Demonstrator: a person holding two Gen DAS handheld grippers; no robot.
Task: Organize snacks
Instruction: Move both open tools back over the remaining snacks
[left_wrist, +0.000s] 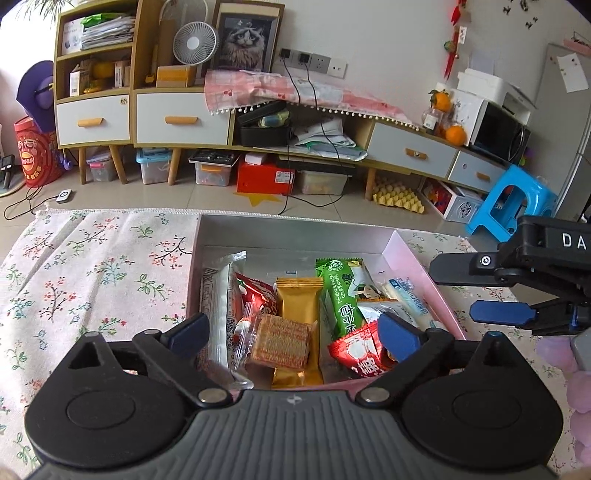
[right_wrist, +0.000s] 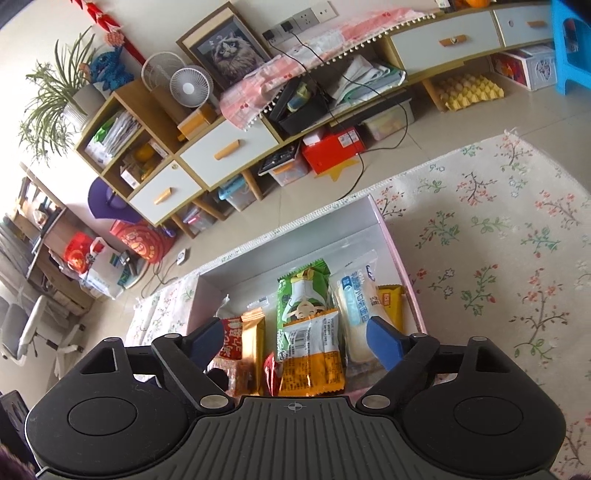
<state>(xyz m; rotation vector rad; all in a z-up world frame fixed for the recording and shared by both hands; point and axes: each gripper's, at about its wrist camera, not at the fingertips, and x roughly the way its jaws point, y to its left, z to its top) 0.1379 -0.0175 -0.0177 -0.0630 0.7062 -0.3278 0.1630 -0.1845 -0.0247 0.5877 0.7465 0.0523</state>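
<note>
A pink-walled box with a silver inside sits on the floral cloth and holds several snack packets. In the left wrist view I see a gold packet, a green packet, a red packet, a wafer pack and a clear long packet. My left gripper is open and empty above the box's near end. My right gripper is open and empty over the box, above an orange-and-white packet and the green packet. It also shows in the left wrist view, at the box's right side.
The floral cloth spreads left of the box and also right of it. Beyond the table's far edge are tiled floor, a low cabinet with drawers, storage bins, a blue stool and cables.
</note>
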